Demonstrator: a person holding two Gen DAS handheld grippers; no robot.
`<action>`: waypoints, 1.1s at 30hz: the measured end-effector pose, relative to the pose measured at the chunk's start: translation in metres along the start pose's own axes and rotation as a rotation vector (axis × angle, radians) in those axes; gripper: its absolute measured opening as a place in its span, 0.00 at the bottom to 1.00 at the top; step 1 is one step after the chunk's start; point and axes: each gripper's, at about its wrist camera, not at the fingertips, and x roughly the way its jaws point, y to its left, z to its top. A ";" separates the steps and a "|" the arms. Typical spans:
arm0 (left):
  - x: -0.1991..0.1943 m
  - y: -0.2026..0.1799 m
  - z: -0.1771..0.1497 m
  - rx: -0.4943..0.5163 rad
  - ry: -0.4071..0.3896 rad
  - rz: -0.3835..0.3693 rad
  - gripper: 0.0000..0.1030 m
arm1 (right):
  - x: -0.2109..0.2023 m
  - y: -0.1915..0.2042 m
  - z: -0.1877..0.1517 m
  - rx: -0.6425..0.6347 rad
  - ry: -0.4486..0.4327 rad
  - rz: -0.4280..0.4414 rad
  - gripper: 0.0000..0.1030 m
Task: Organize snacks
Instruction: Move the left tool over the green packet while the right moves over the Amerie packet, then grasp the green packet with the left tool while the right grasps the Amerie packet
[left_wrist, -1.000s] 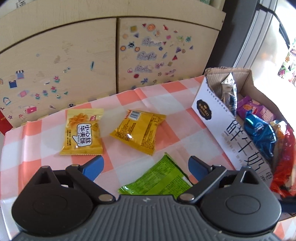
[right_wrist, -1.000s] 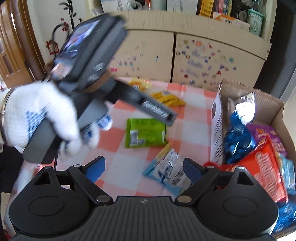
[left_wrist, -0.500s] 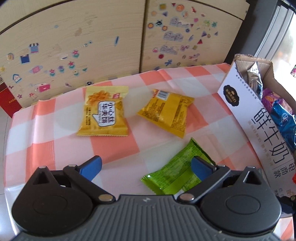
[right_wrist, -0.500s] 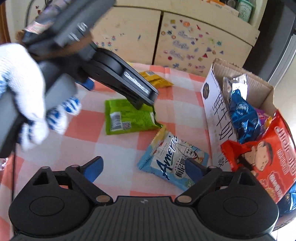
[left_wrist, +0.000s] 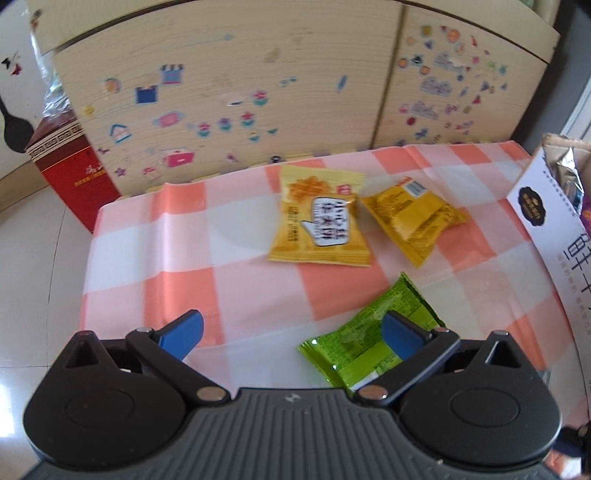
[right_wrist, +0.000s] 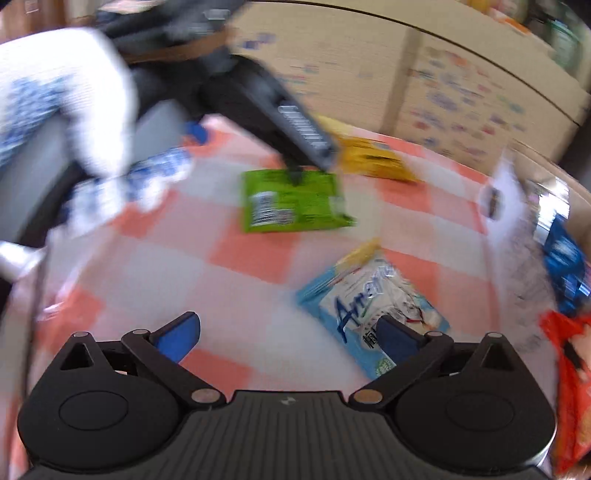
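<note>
- Our left claw (left_wrist: 291, 334) hangs spread wide and empty over the bench covered in an orange-and-white checked cloth (left_wrist: 184, 236).
- A green foil snack packet (left_wrist: 369, 339) lies flat under its right blue finger pad (left_wrist: 400, 336); we cannot tell whether they touch.
- Beyond lie a yellow packet with a white speech-bubble label (left_wrist: 319, 221) and, just beside it, a plain yellow packet (left_wrist: 413, 218).
- Our right claw (right_wrist: 286, 338) is likewise spread and empty, its right pad over a light-blue-and-white packet (right_wrist: 373, 310).
- The white-sided cardboard box of snacks (left_wrist: 554, 221) stands at the bench's right edge.
</note>
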 end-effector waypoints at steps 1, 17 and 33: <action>0.000 0.004 0.000 -0.007 0.002 0.009 1.00 | -0.003 0.003 0.002 -0.031 -0.012 0.026 1.00; -0.006 -0.015 -0.002 -0.030 0.033 -0.122 0.98 | 0.020 -0.041 0.017 -0.091 0.041 -0.042 1.00; 0.001 -0.014 -0.015 0.066 0.043 -0.036 0.99 | 0.018 -0.069 0.019 0.107 0.078 -0.046 0.70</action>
